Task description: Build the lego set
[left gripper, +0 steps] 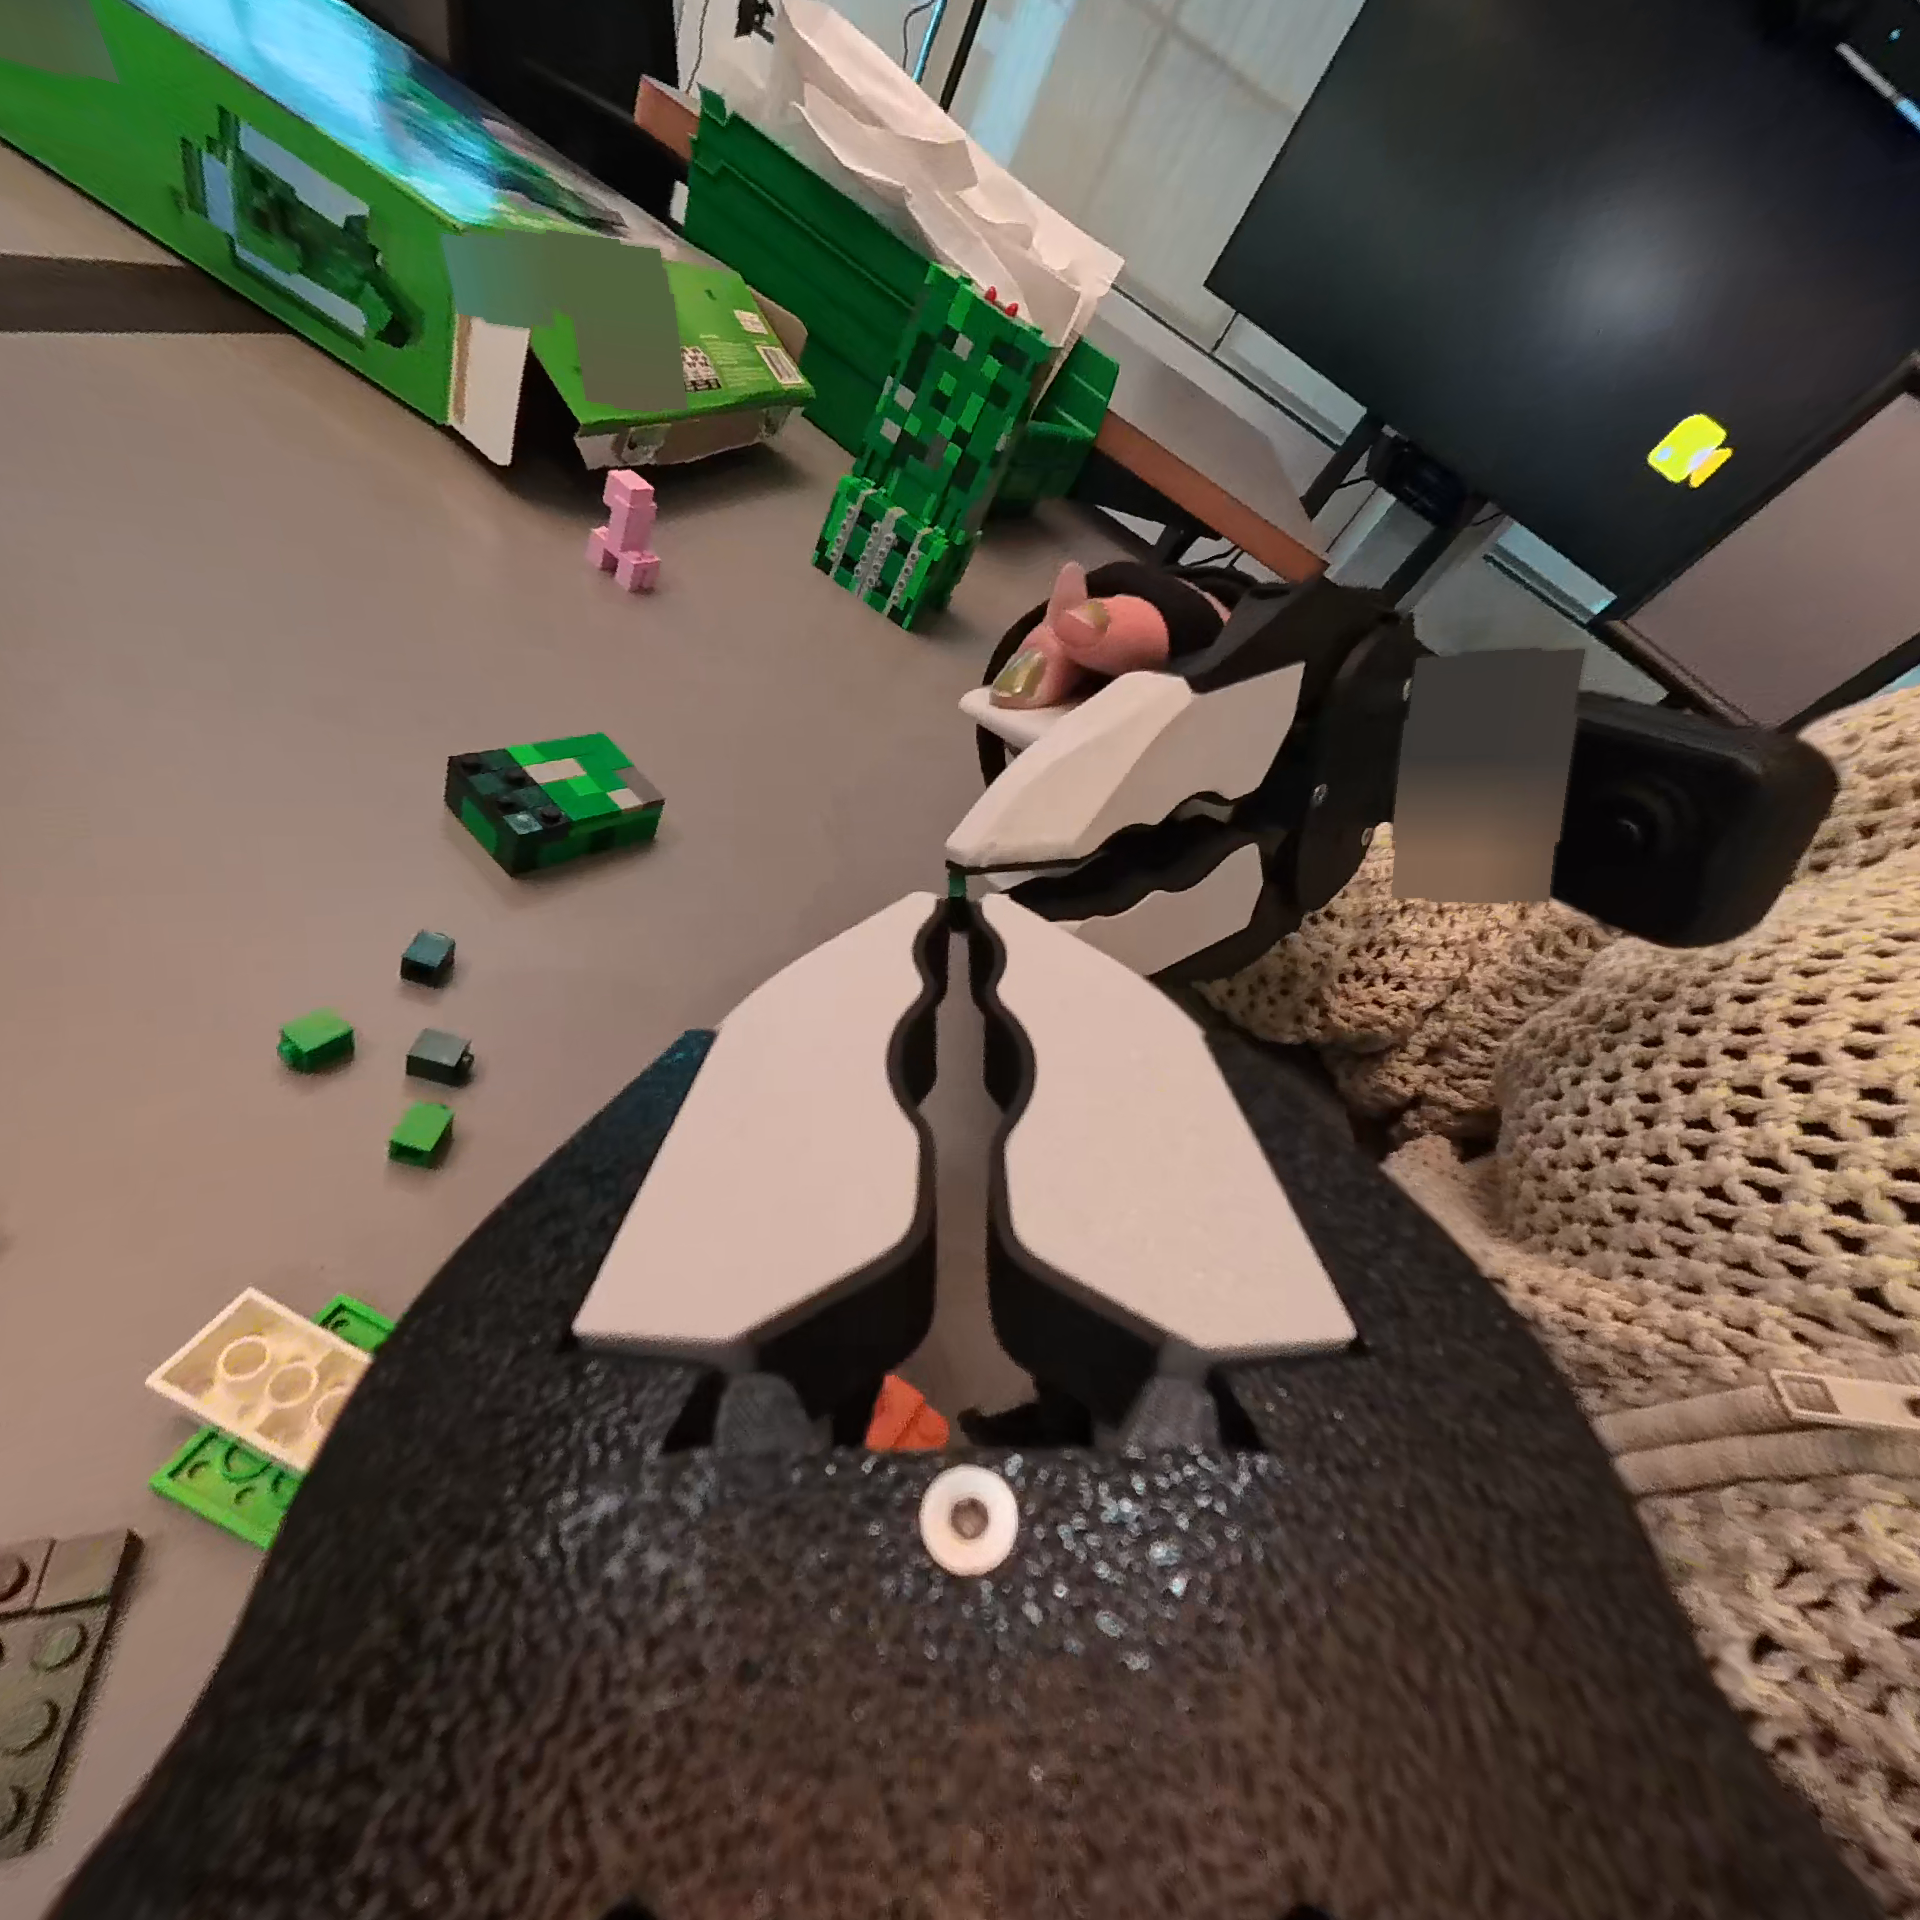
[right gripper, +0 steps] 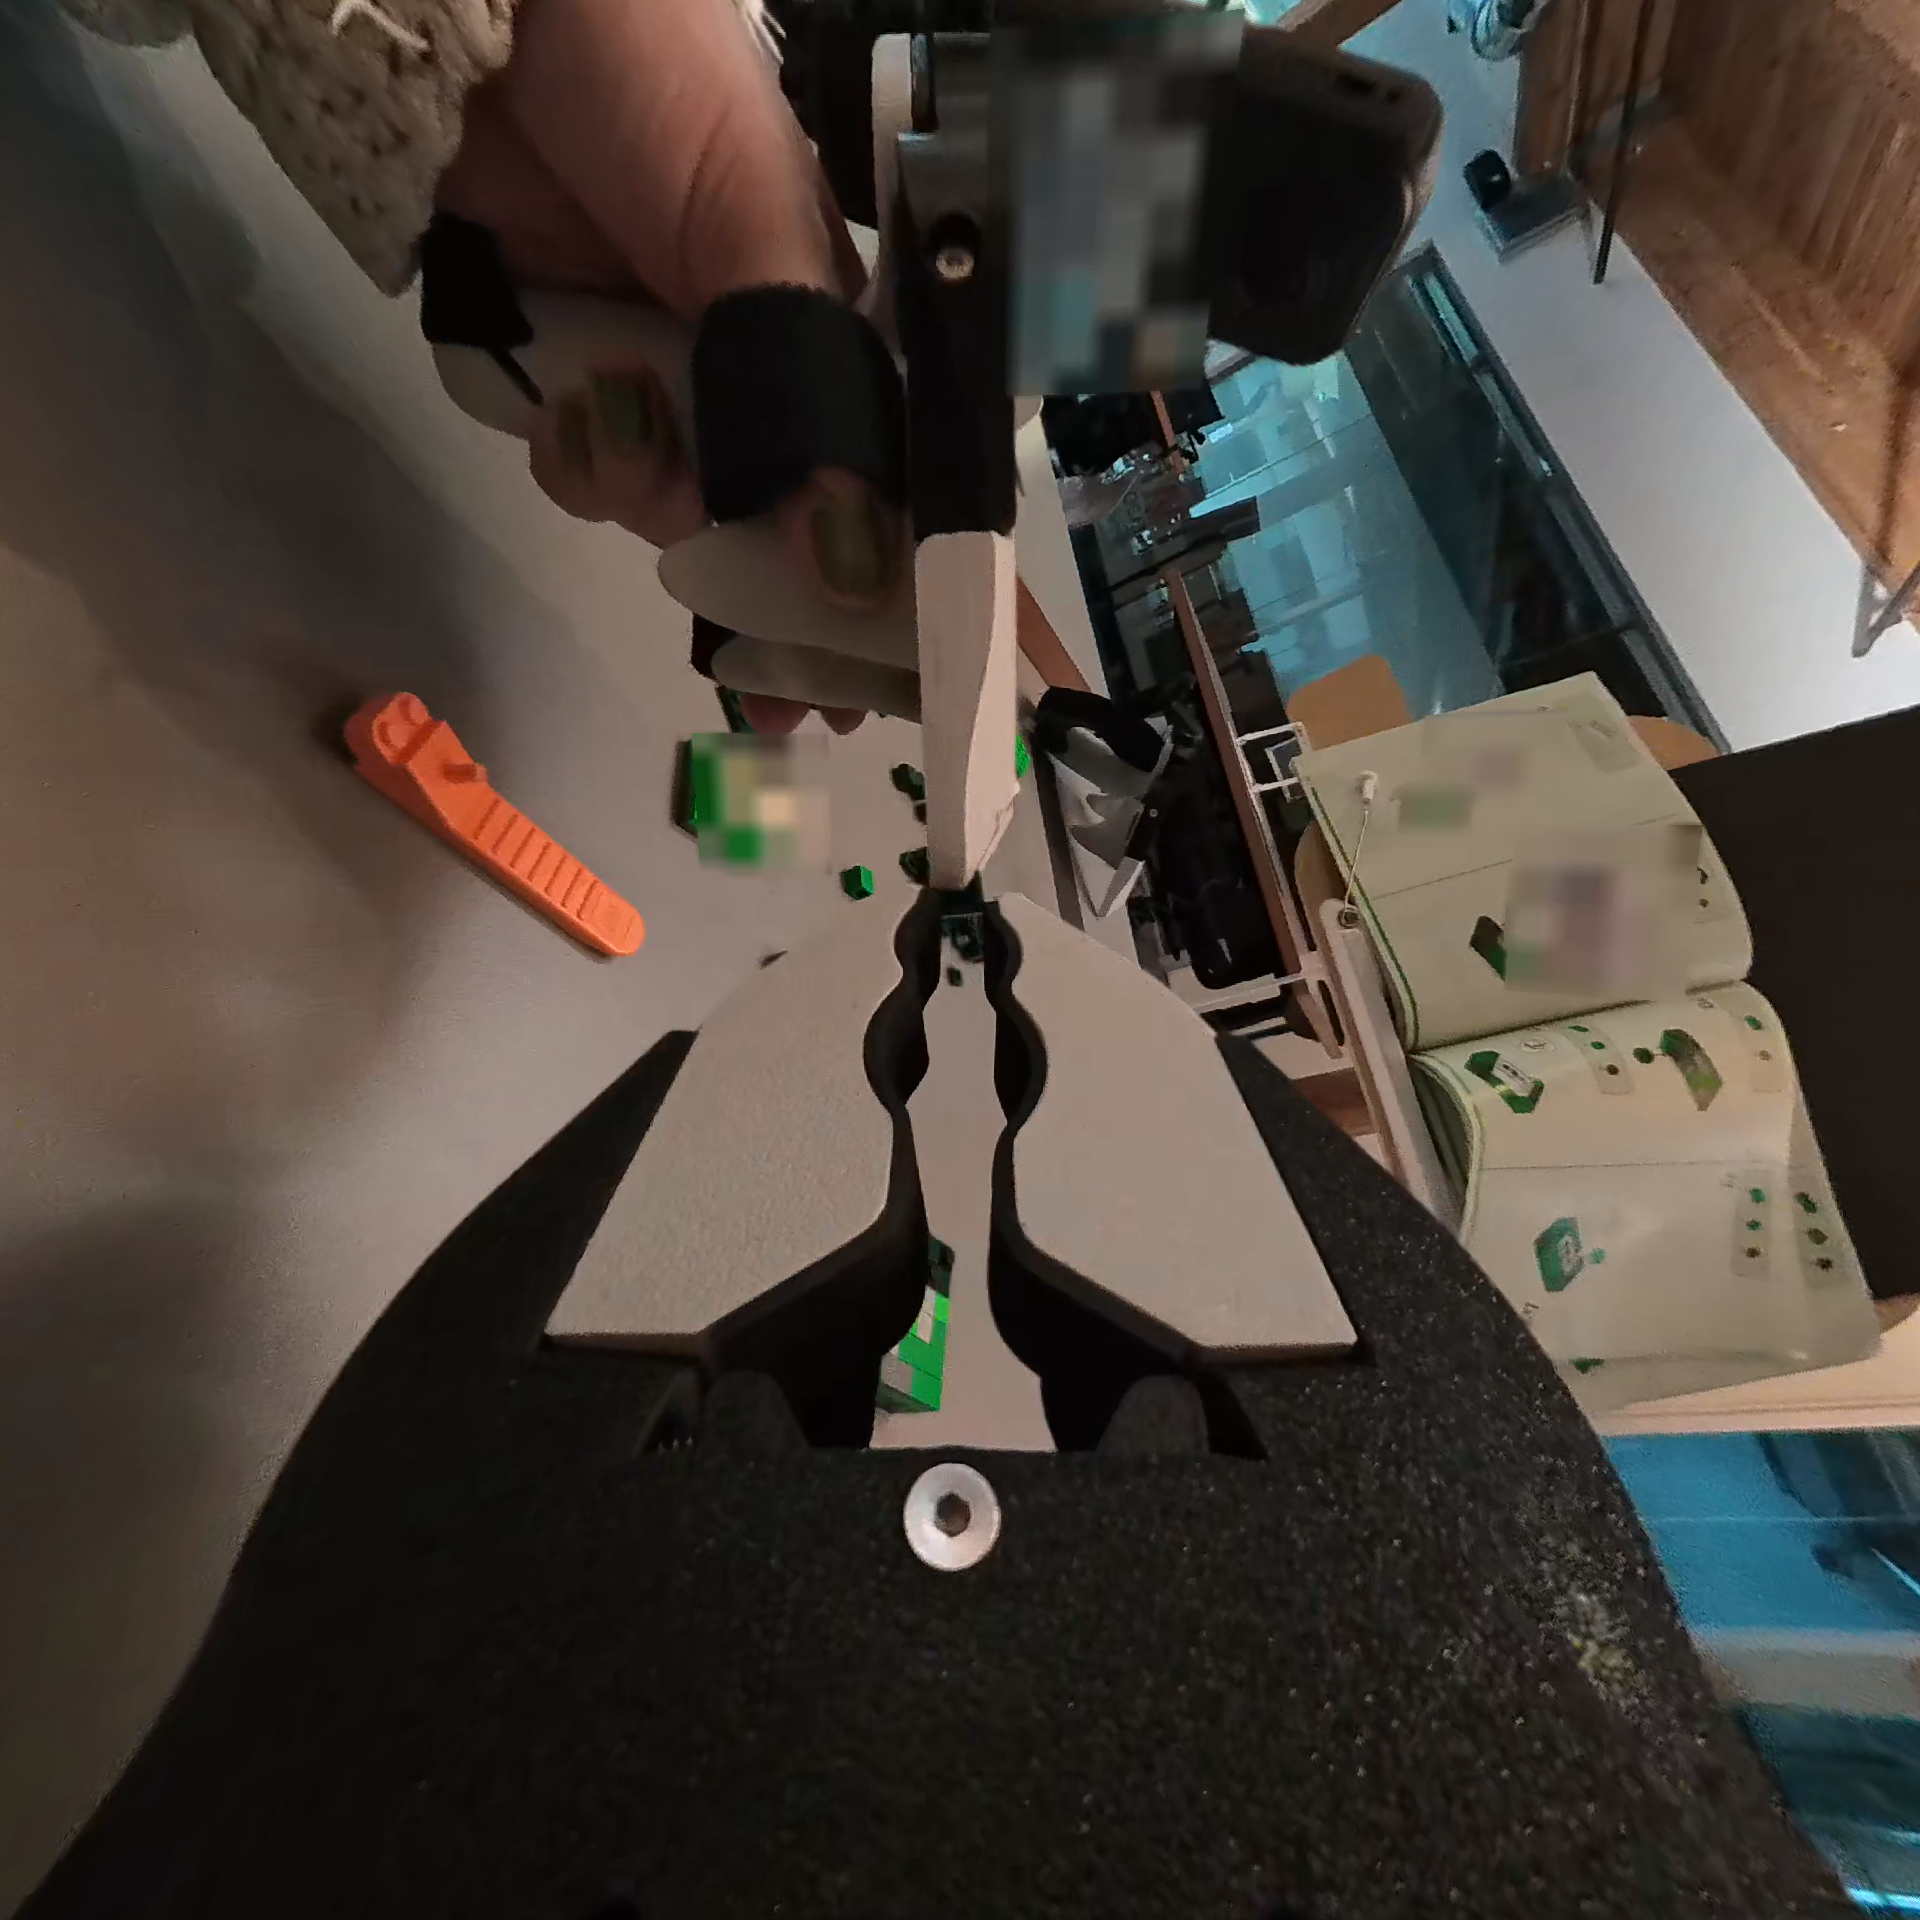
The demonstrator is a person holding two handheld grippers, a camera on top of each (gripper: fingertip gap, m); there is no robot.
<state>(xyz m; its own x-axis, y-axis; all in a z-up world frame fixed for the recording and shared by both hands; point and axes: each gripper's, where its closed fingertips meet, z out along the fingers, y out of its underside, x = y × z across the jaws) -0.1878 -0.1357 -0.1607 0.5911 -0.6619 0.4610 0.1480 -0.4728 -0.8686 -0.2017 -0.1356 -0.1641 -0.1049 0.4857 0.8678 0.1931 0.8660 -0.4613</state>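
Note:
My left gripper (left gripper: 958, 906) and right gripper (right gripper: 961, 920) meet tip to tip above the grey table (left gripper: 260, 675). A small green Lego piece (left gripper: 958, 883) sits pinched where the tips meet; in the right wrist view it (right gripper: 962, 923) looks dark green between the right fingers. Both grippers are shut on it. The right gripper (left gripper: 971, 857) enters the left wrist view from the right; the left gripper (right gripper: 961, 873) comes down from above in the right wrist view. Whether it is one piece or two joined is hidden. A green and black block assembly (left gripper: 556, 800) lies on the table.
A tall green creeper build (left gripper: 935, 436), a pink figure (left gripper: 623, 530) and the green box (left gripper: 364, 208) stand at the back. Loose small bricks (left gripper: 426, 956) and flat plates (left gripper: 260, 1382) lie at the left. An orange brick separator (right gripper: 488, 821) and the open instruction booklet (right gripper: 1558, 1039) are nearby. The pink figure (left gripper: 623, 530) is about equally far from each gripper, around 30 centimetres.

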